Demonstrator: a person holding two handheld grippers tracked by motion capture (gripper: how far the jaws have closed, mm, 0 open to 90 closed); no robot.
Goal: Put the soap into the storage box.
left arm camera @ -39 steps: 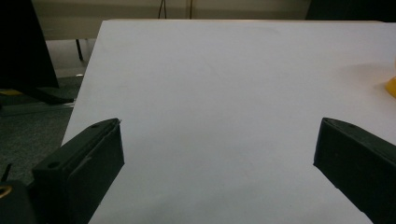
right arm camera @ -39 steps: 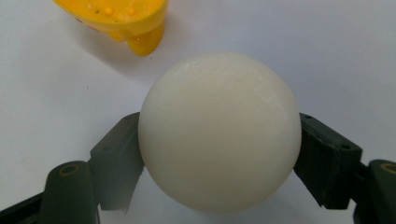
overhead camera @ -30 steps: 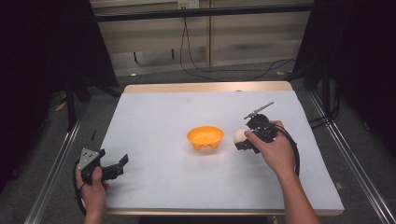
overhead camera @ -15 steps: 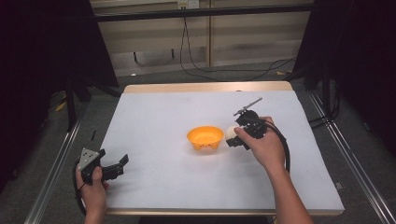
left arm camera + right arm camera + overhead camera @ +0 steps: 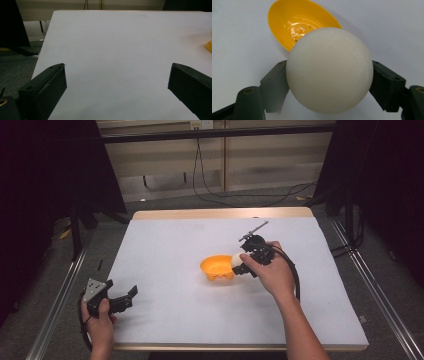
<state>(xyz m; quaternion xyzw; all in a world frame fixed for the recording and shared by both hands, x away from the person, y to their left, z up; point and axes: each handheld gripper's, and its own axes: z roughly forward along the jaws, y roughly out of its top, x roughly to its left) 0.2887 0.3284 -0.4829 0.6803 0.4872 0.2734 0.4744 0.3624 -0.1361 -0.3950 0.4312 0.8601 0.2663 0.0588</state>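
My right gripper (image 5: 239,265) is clamped on a white ball (image 5: 329,70), both jaws pressed against its sides, holding it at the right rim of the orange bowl (image 5: 217,268) near the middle of the white table (image 5: 200,320). My left gripper (image 5: 127,297) rests at the table's near left corner, jaws spread wide with nothing between them, well apart from the bowl.

My two grippers, left gripper (image 5: 131,293) and right gripper (image 5: 239,268), are chunky black plastic with screw holes, trailing black cables, the left's topped by a grey triangular plate.
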